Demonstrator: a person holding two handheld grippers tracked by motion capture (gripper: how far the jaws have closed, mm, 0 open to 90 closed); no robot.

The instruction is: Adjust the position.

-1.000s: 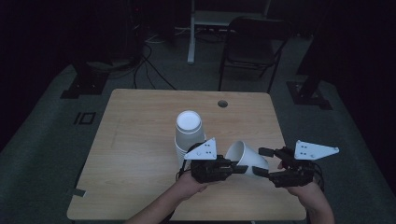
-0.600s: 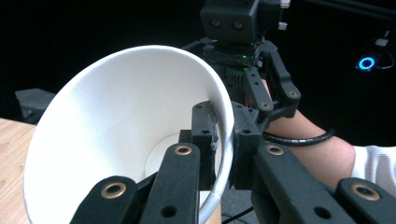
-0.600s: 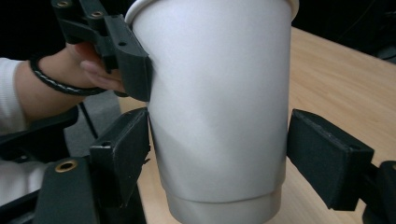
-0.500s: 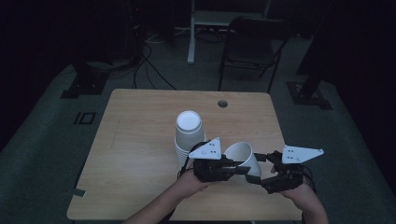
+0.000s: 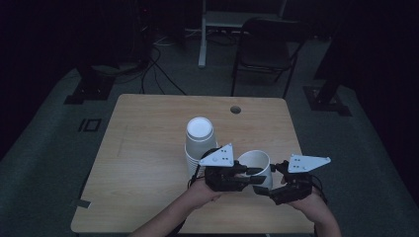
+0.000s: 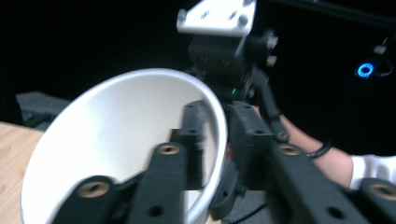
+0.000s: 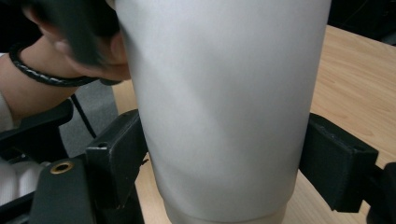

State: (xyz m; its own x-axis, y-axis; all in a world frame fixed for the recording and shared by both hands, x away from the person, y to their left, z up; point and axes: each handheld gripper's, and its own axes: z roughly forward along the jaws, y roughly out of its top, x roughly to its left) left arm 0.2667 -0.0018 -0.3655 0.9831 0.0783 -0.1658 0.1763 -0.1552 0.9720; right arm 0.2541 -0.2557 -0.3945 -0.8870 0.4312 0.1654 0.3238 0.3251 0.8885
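A white paper cup (image 5: 257,168) is held upright near the table's (image 5: 148,148) front edge, just right of a stack of upside-down cups (image 5: 199,143). Its rim is straddled by the left gripper (image 5: 254,176): one jaw inside, one outside, just been opening; pad contact w/ the wall can't be told. The cup's lower body sits betw. the right gripper's (image 5: 269,180) jaws, also just opening, w/ a slight gap on the right.
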